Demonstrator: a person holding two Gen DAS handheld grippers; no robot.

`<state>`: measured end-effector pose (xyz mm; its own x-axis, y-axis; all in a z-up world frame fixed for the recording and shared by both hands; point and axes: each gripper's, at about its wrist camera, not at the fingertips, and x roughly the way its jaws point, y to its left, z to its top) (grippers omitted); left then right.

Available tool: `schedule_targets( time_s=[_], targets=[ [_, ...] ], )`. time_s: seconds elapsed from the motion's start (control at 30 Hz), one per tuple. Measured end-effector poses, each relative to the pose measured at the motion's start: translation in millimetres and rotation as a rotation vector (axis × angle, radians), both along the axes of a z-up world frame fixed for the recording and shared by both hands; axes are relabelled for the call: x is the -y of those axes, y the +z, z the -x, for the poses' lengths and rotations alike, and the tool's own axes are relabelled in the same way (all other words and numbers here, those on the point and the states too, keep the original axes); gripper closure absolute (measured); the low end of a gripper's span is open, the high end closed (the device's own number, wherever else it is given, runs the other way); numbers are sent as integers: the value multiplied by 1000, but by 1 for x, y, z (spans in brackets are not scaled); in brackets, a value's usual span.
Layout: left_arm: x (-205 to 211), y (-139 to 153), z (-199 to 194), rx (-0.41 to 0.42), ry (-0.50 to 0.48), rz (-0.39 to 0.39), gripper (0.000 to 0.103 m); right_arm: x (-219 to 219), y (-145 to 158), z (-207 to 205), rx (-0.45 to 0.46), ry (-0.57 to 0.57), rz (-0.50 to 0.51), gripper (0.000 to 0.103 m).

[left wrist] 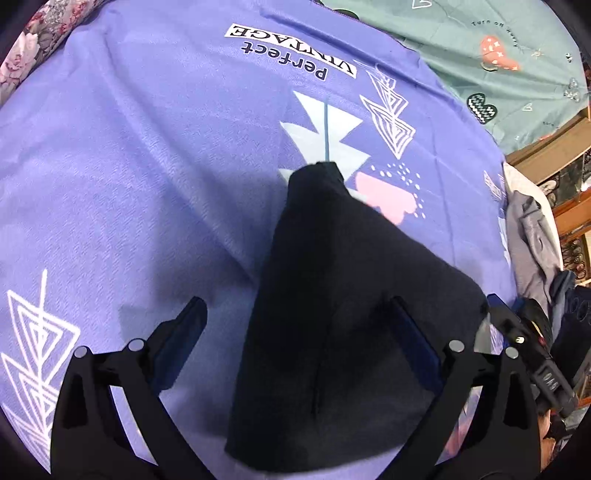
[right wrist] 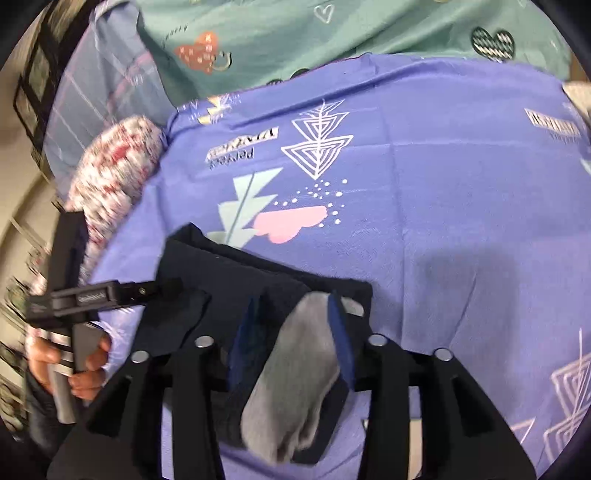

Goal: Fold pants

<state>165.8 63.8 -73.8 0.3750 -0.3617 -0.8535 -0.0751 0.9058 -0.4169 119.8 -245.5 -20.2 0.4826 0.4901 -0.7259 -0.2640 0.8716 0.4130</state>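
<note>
The black pants [left wrist: 332,314] lie bunched on the purple printed sheet [left wrist: 147,166]. In the left wrist view my left gripper [left wrist: 299,310] is open, its fingers spread wide; the pants lie between and over the right finger [left wrist: 413,332]. In the right wrist view my right gripper [right wrist: 295,306] is shut on the pants [right wrist: 229,273], with grey inner lining [right wrist: 299,369] bunched between its blue pads. The left gripper also shows at the left of that view [right wrist: 96,291], held by a hand.
A green heart-print sheet [right wrist: 295,33] lies at the far side. A floral pillow [right wrist: 114,166] sits at the left edge of the bed. Grey clothing [left wrist: 532,236] is piled at the bed's right edge, with wooden furniture [left wrist: 554,147] beyond.
</note>
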Motion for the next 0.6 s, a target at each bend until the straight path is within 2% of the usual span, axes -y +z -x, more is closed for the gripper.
schedule_targets(
  time_s=[0.1,0.17,0.3,0.43,0.47,0.53,0.6],
  targets=[
    [-7,-1,10,-19,-24,61,4,23,-5,13,-67,17,-139,41],
    [-10,-3,14,-24,-42,91,4,33,-21,20,-141,22,-175,39],
    [-5,-9,18,-39,-75,70,4,38,-46,23,-239,9,-219,39],
    [0,-19,23,-79,-133,127,6,33,-50,22,-256,30,-262,39],
    [2,-19,23,-68,-141,115,6,27,-52,20,-263,46,-271,39],
    [8,-20,23,-56,-171,102,7,23,-56,15,-274,55,-280,34],
    [17,-21,18,-54,-189,107,15,20,-62,8,-270,45,-288,26]
  ],
)
